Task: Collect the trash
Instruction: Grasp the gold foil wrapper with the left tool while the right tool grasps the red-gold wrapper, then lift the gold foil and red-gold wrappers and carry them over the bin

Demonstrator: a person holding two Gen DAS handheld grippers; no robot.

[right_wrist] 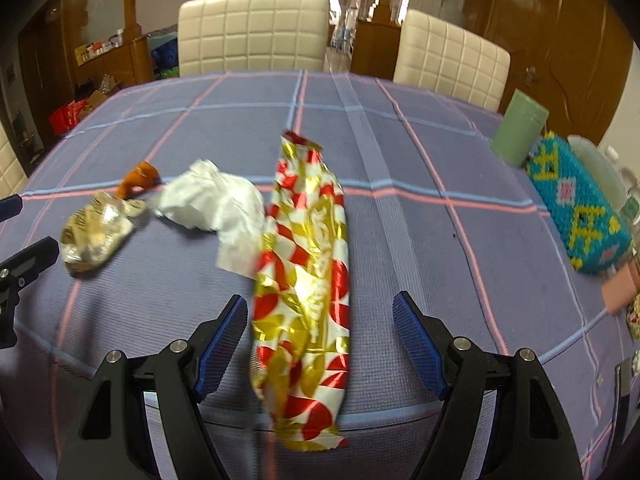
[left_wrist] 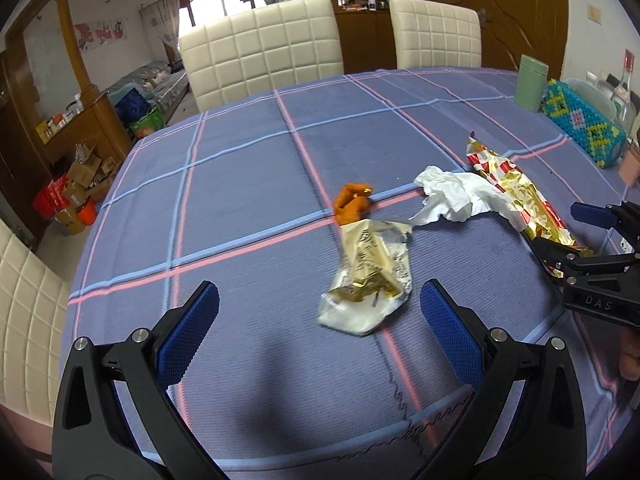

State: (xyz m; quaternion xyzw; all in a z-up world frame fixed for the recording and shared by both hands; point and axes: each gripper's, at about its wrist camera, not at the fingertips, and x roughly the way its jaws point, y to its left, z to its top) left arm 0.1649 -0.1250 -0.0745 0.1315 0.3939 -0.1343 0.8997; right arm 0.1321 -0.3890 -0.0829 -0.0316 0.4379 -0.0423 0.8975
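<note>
Checked blue tablecloth point(left_wrist: 240, 168) is seen with four pieces of trash at frame centre: one red-gold wrapper point(right_wrist: 308, 280), one white tissue point(right_wrist: 212, 200), one silver wrapper point(left_wrist: 368, 276), one orange scrap point(left_wrist: 352, 200). "DAS" is read on the right gripper point(right_wrist: 320, 344); it and the left gripper point(left_wrist: 320, 320) are both spread wide, nothing gripped.

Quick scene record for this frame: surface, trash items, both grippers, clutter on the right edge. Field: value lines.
surface: plaid tablecloth
trash 1: red-gold wrapper, long, flat, lying between the right gripper fingers, not pinched
trash 2: crumpled tissue, touching that wrapper
trash 3: silver-gold wrapper, ahead of the left gripper
trash 4: orange scrap, at the silver-gold wrapper's far end
left gripper: open, empty
right gripper: open
right edge: green canister, beaded box
</note>
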